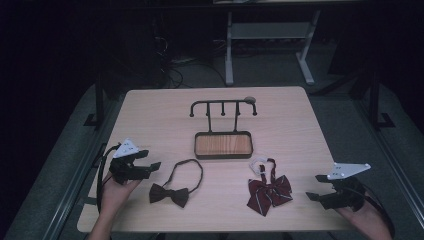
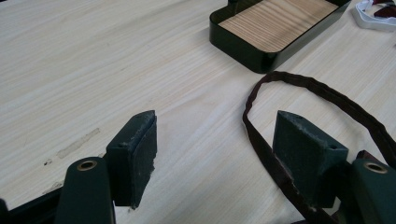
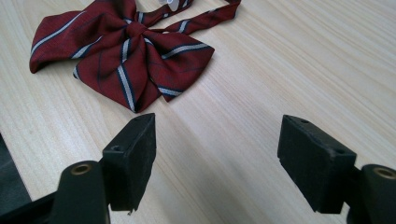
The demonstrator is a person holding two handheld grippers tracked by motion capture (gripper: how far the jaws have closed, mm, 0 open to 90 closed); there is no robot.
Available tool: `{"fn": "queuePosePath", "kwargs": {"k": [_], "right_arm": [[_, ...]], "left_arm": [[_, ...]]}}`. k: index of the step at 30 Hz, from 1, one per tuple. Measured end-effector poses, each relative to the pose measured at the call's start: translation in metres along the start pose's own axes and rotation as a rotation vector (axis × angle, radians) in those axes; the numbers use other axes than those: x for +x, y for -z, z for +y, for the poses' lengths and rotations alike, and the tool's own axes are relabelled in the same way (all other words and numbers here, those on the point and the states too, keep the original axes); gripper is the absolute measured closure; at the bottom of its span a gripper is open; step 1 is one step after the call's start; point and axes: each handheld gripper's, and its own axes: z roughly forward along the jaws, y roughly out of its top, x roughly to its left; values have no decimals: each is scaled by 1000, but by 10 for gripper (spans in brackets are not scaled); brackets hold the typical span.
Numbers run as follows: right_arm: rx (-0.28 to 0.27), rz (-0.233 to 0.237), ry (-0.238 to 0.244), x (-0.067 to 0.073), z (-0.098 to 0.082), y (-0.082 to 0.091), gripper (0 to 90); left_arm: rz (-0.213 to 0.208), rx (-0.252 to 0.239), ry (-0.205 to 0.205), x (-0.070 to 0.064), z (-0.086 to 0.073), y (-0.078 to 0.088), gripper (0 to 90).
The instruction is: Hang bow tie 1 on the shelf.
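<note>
The wooden table (image 1: 150, 115) was the biggest thing, and near its middle stood a black rack (image 1: 223, 107) with hooks over a little tray (image 1: 223, 145) that had a wood floor. Two bow ties lay on the near half of the table. The dark brown bow tie (image 1: 169, 195) sat at about 7 o'clock from the tray, with its thin strap (image 2: 327, 95) curled in a loop toward the tray. The red striped bow tie (image 3: 123, 51) sat at about 5 o'clock from the tray. Both looked light, soft and floppy, so they would likely sag and fold when lifted. The firm knot in the middle looked like the best spot to pinch, or else the strap. The left gripper (image 1: 147, 165) waited just beside the brown tie, at its 10 o'clock, jaws wide apart and holding nothing. The right gripper (image 1: 314, 187) waited near the red tie, at its 3 o'clock, also wide apart and holding nothing.
</note>
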Motion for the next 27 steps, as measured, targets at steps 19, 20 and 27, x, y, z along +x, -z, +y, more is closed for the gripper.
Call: {"fn": "queuePosePath", "kwargs": {"k": [19,20,27], "right_arm": [[31,50,68,8,33,-6,310],[47,63,78,10,41,-9,322],[97,85,107,9,61,-16,351]], "left_arm": [[-12,4,-19,-2,1,0,303],[-9,-3,-15,-3,1,0,303],[-7,-7,-5,-2,1,2,304]]}}
